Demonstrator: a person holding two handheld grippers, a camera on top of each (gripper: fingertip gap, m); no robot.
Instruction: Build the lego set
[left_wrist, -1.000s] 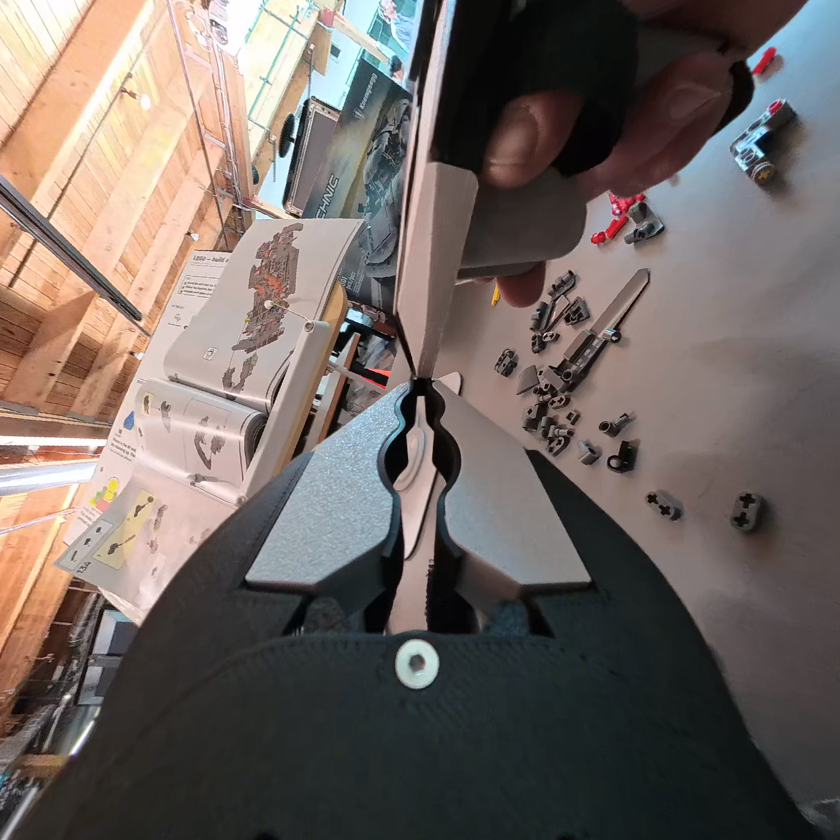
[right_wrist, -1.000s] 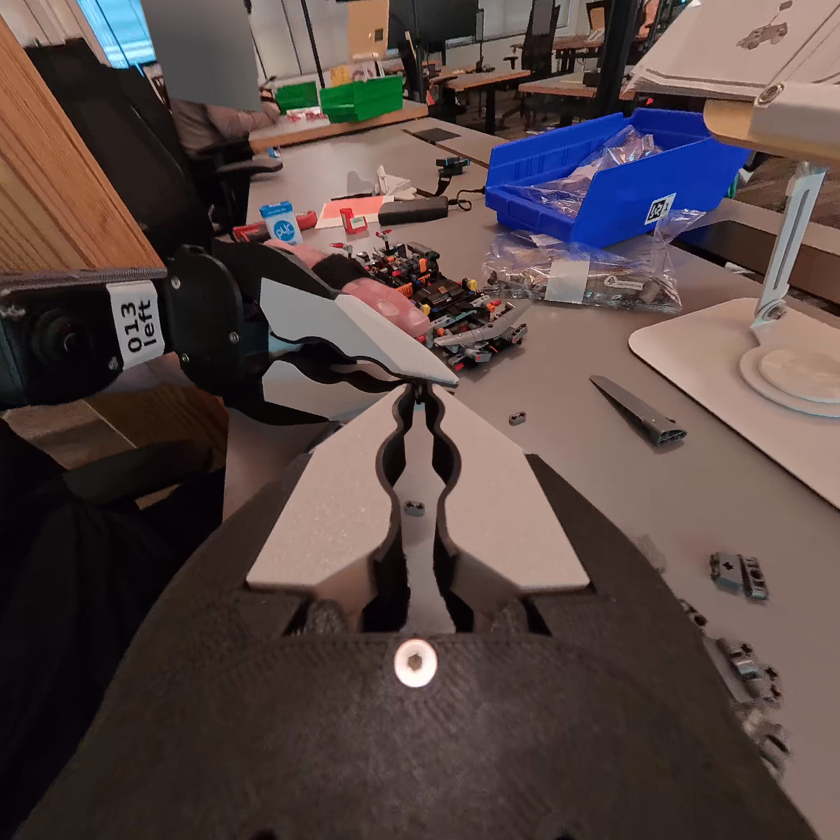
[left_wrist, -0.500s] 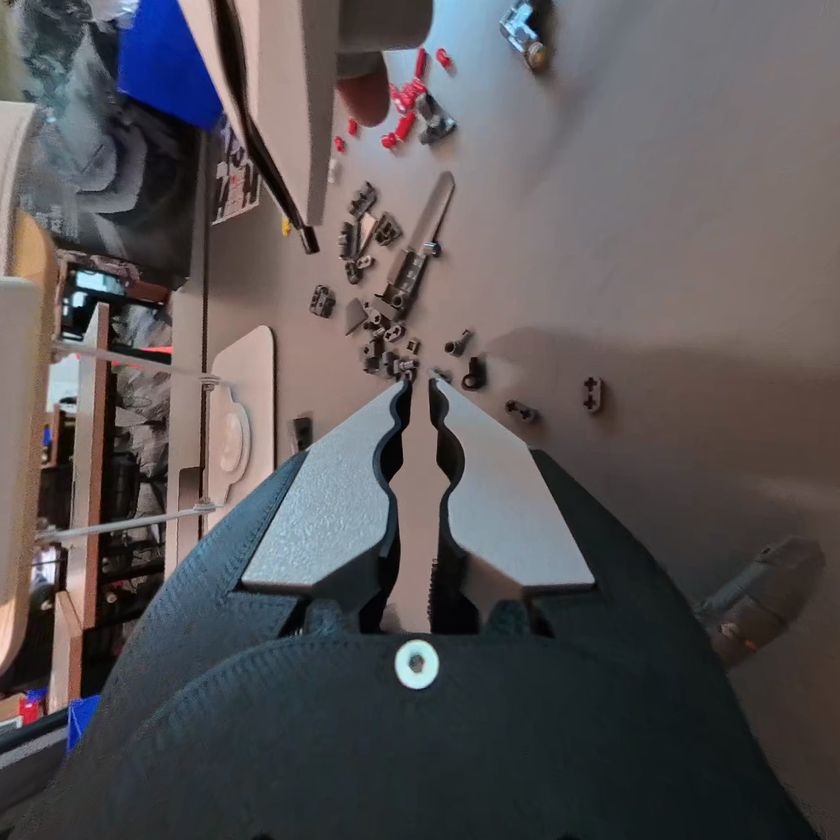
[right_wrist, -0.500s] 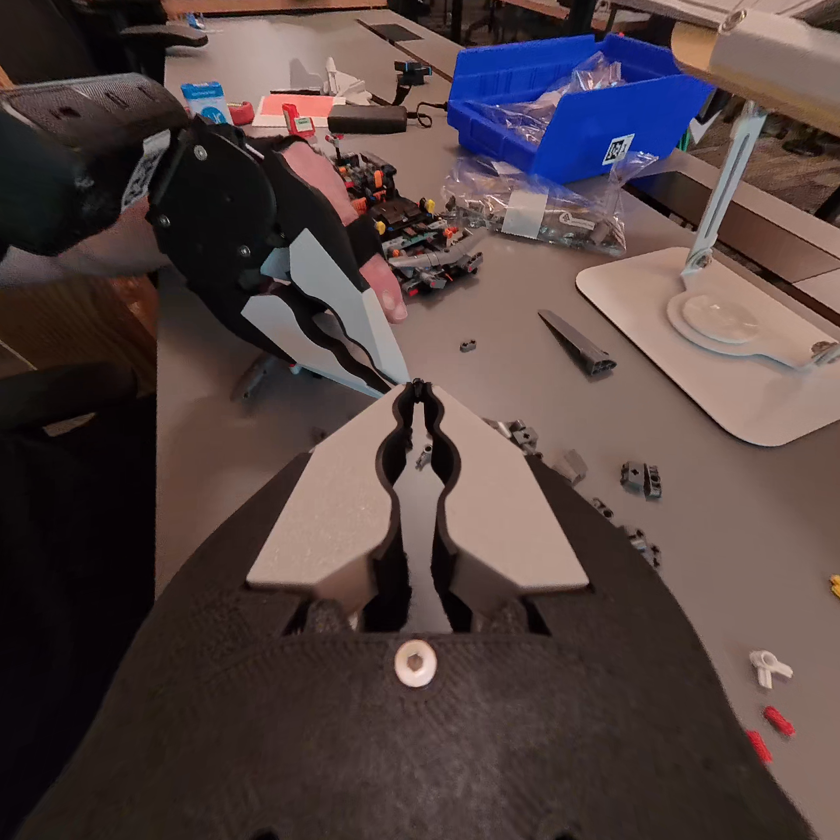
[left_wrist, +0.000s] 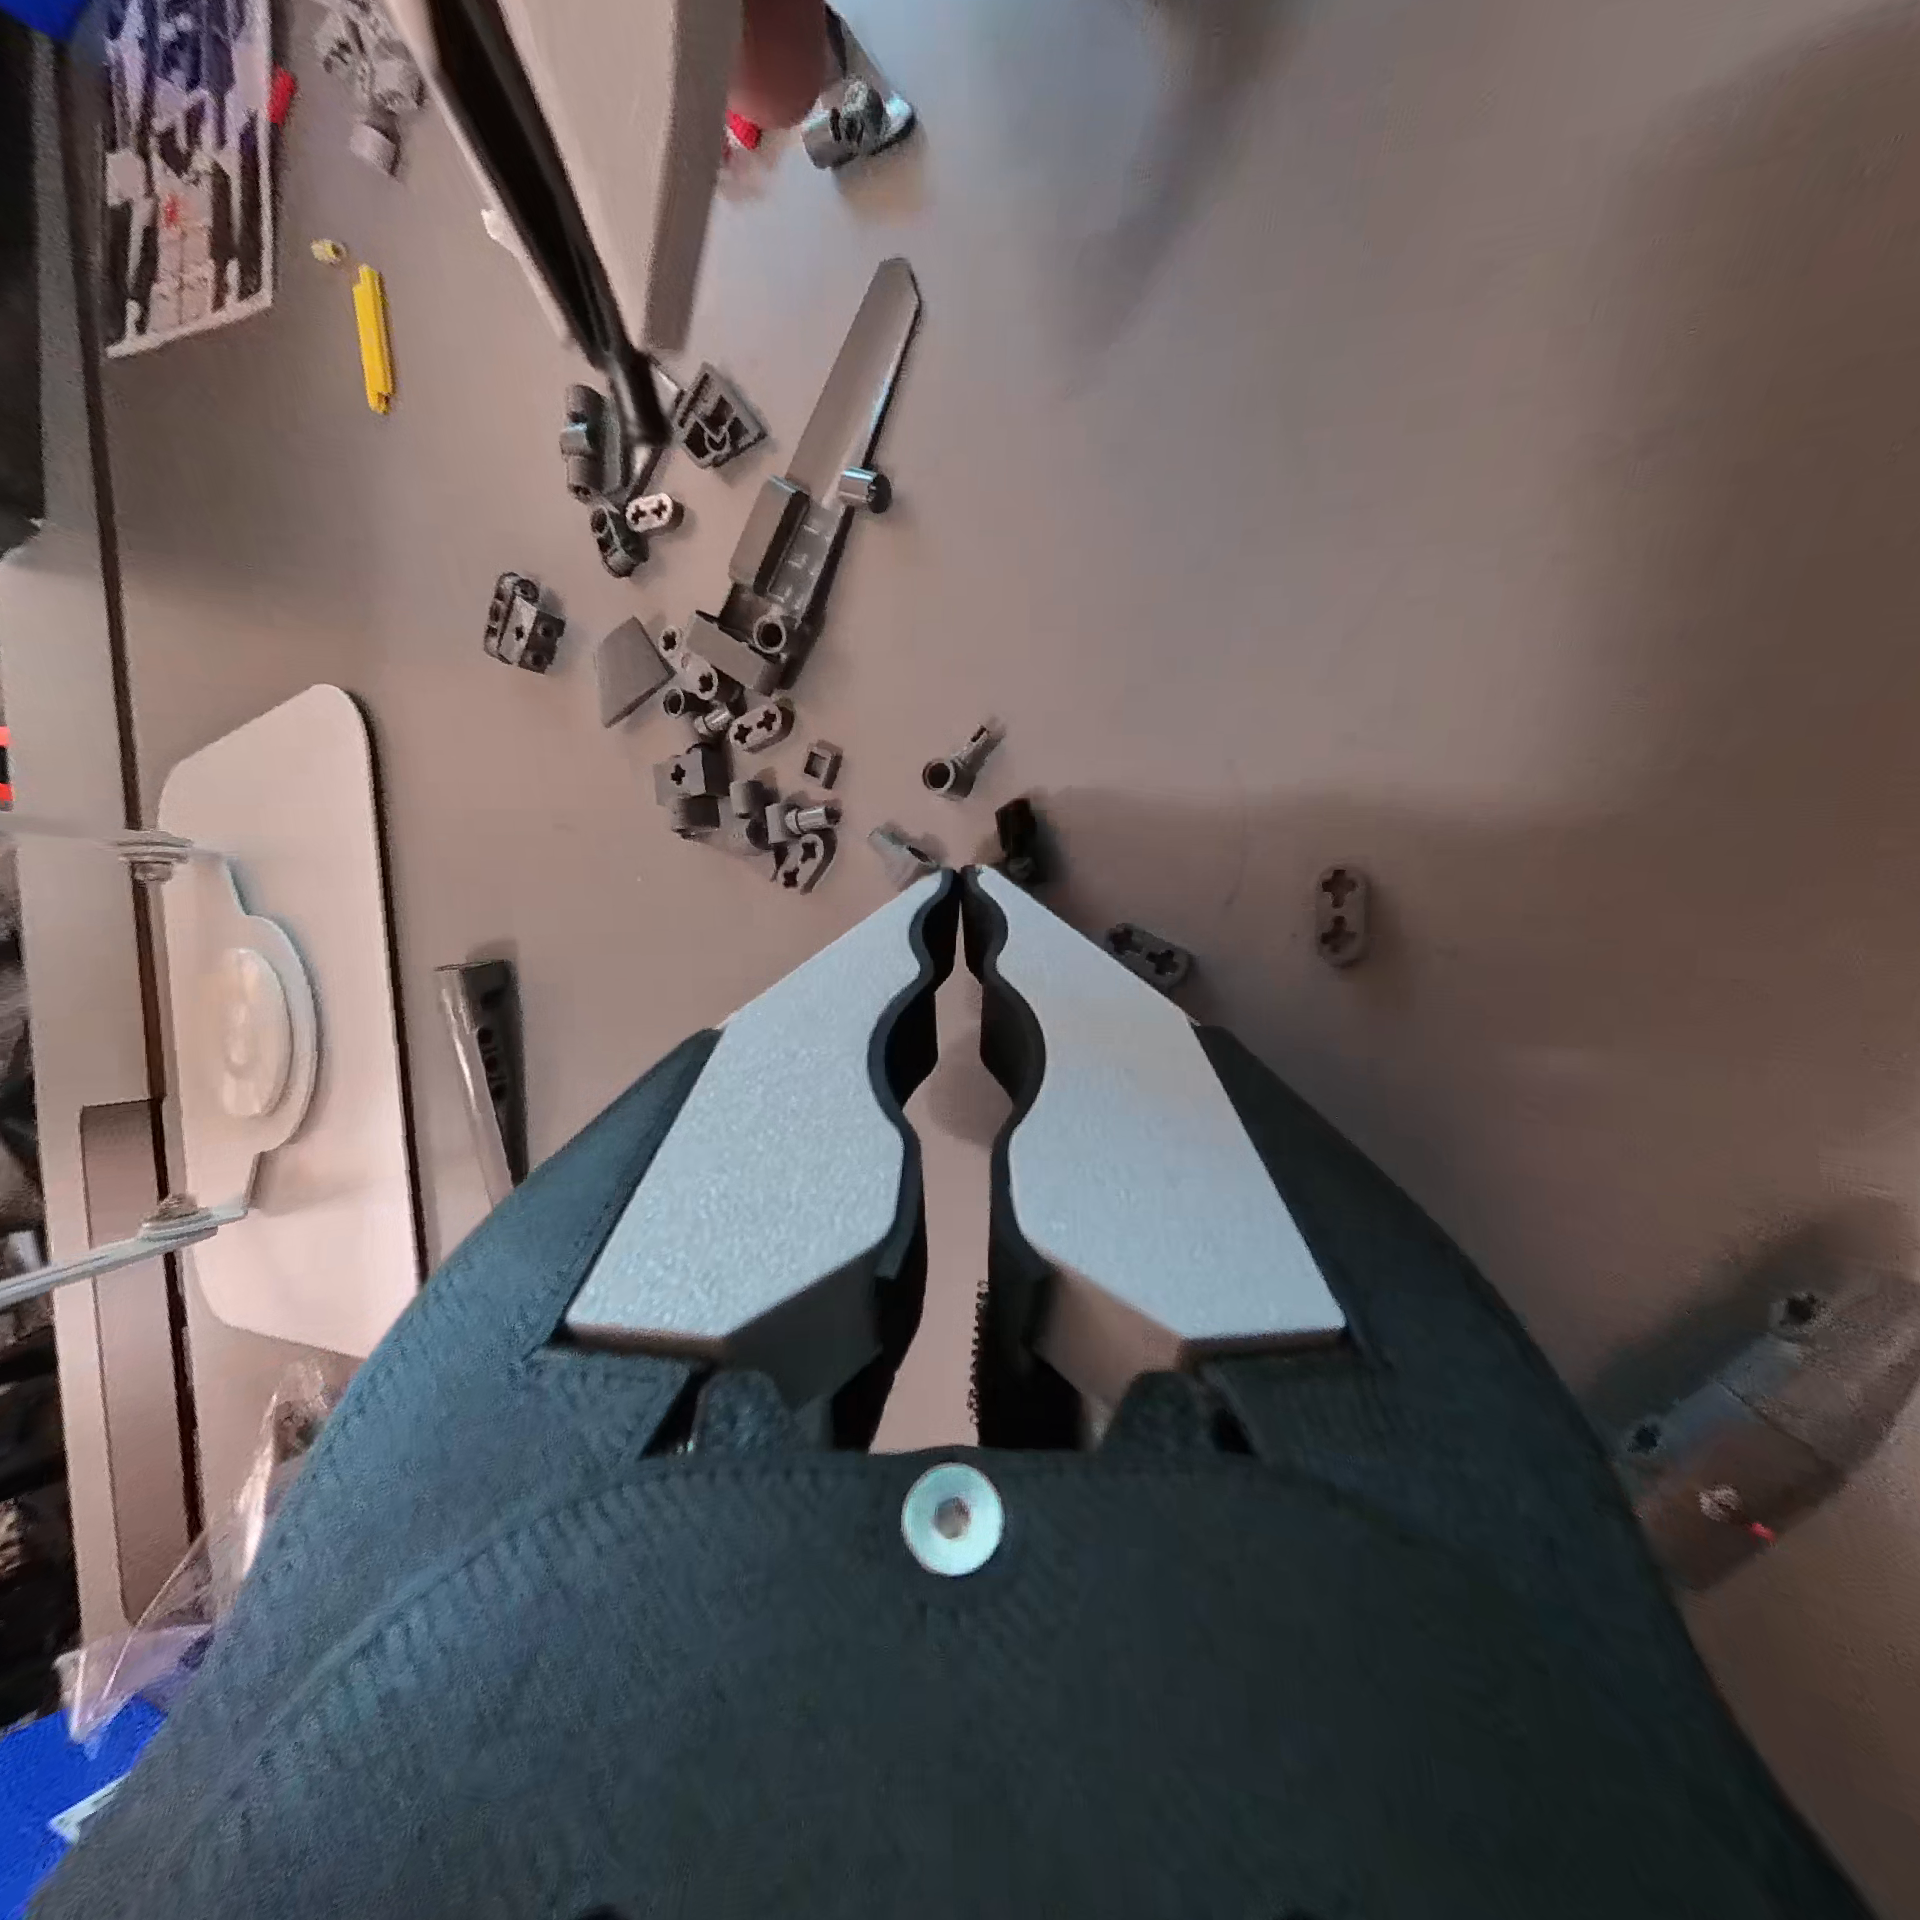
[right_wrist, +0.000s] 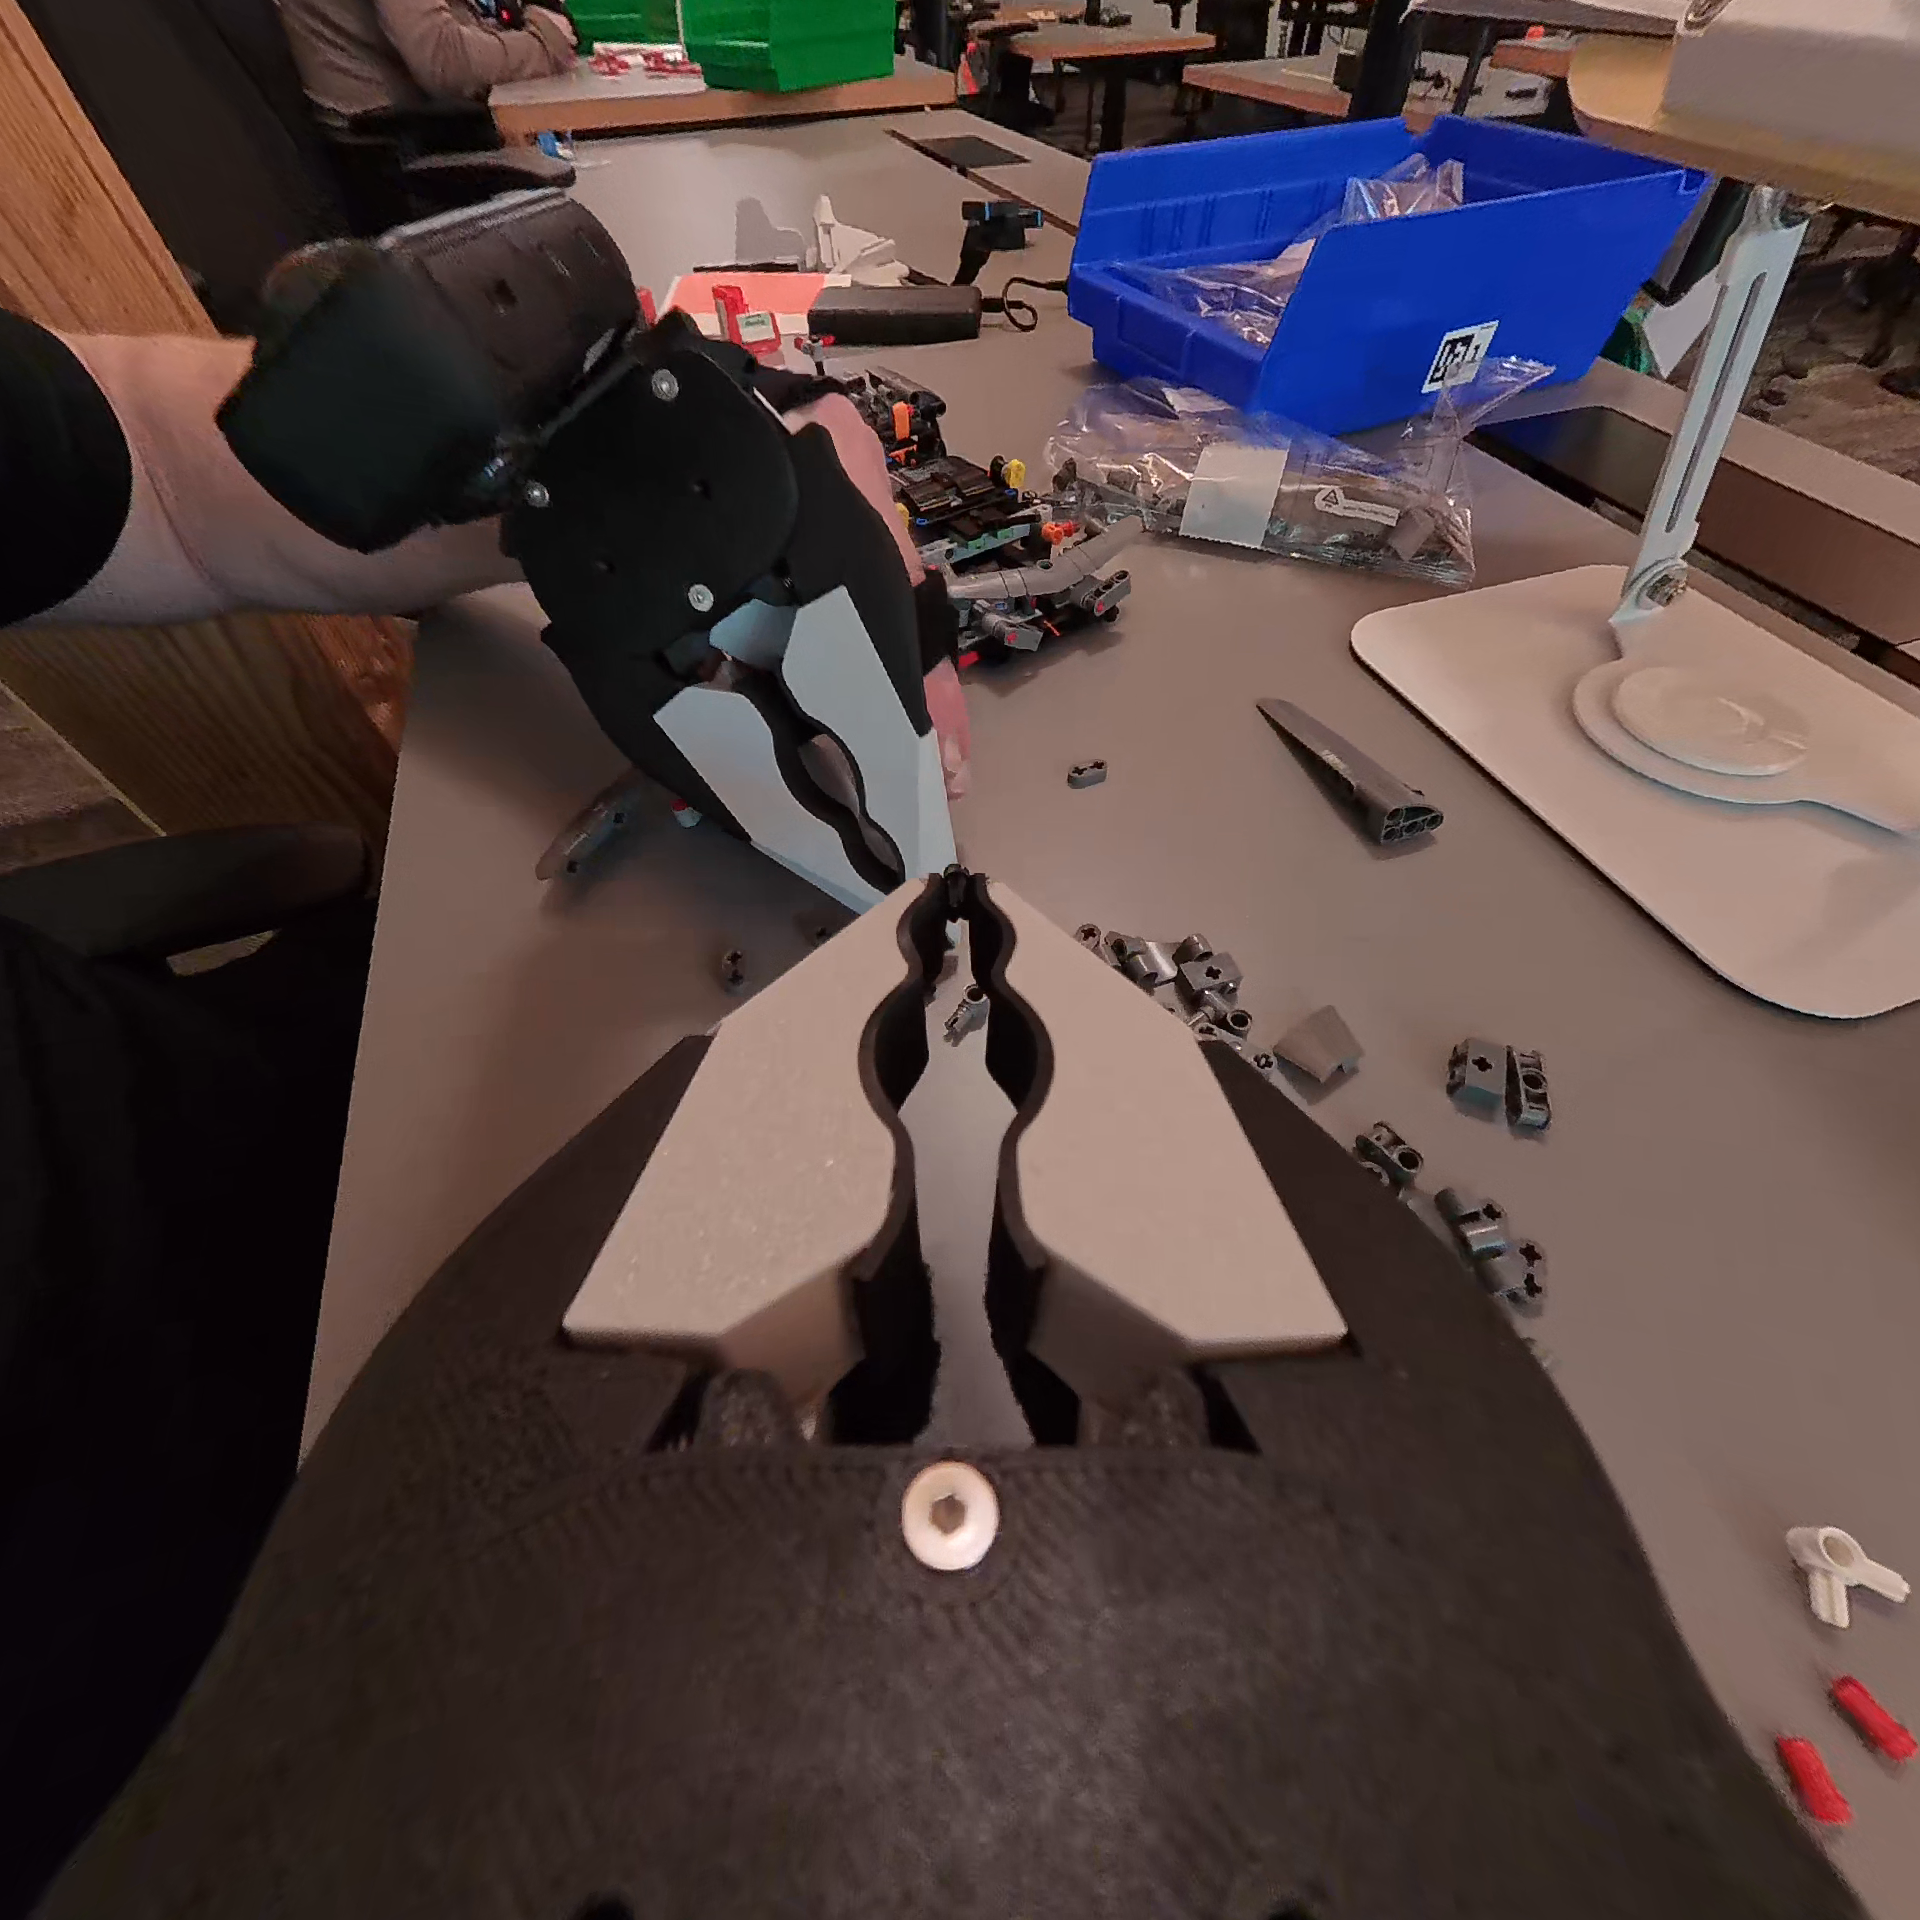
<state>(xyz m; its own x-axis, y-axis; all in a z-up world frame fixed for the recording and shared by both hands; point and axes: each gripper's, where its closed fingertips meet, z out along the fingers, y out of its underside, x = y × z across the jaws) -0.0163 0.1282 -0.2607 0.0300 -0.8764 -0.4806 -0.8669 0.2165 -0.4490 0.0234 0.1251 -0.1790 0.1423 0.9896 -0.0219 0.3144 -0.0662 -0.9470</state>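
Left gripper (left_wrist: 958, 871) angled steeply down at the grey bench (left_wrist: 1455, 520), fingertips drawn together with nothing plainly between them, tips just above the surface between a small light-grey piece (left_wrist: 902, 844) and a black connector (left_wrist: 1023, 831). In the right wrist view the hand (right_wrist: 873, 488) carrying it comes in from the bench's left edge, wrist bent, black fingerless glove on. Right gripper (right_wrist: 958, 885) held lower and flatter, pointing across the bench toward the far side, tips closed on a tiny black pin (right_wrist: 952, 883) (barely showing at the tips). The two grippers' tips nearly meet. Loose dark-grey building pieces (right_wrist: 1195, 961) scattered just right of the right gripper; long dark-grey panel (right_wrist: 1351, 774) farther on, beside the white stand base (right_wrist: 1558, 727). Partly built model (right_wrist: 997, 530) behind the left hand.
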